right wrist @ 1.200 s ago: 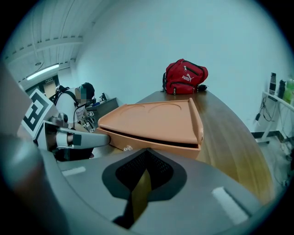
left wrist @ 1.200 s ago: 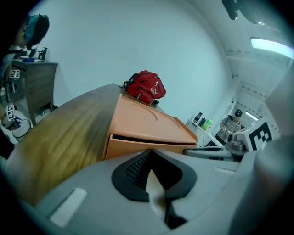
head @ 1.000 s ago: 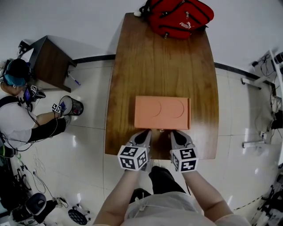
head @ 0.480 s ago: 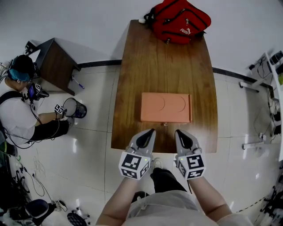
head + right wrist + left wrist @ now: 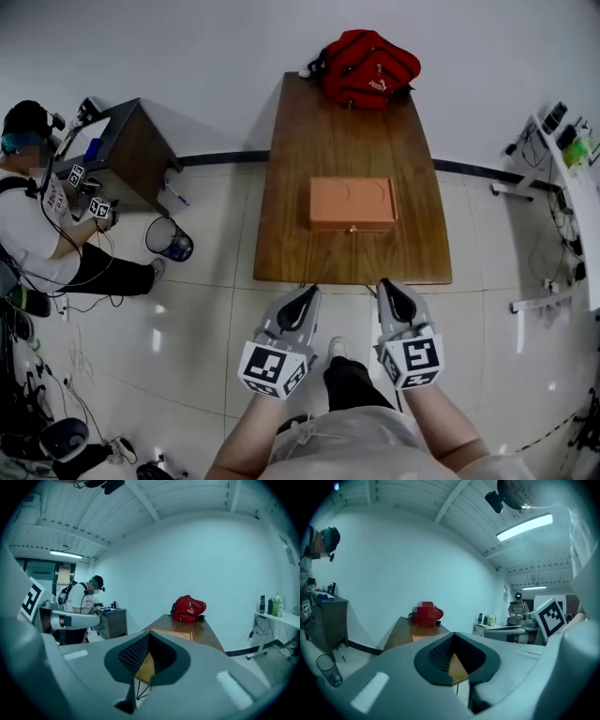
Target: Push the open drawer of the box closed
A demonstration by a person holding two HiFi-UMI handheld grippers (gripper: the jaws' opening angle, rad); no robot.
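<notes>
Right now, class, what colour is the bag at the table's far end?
Red. The bag shows best in the head view.

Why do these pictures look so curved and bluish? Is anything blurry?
Head view: fisheye bends the table edges; evenly lit, sharp. Left gripper view: dark round border, blue-green cast, bright ceiling lamp, a mosaic patch over the red bag. Right gripper view: same cast; the bag is sharp there.

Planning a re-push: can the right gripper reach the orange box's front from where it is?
Probably not from here. The right gripper hangs over the floor, short of the table edge, while the box sits mid-table. Nothing lies between them, so a straight move forward looks free.
</notes>
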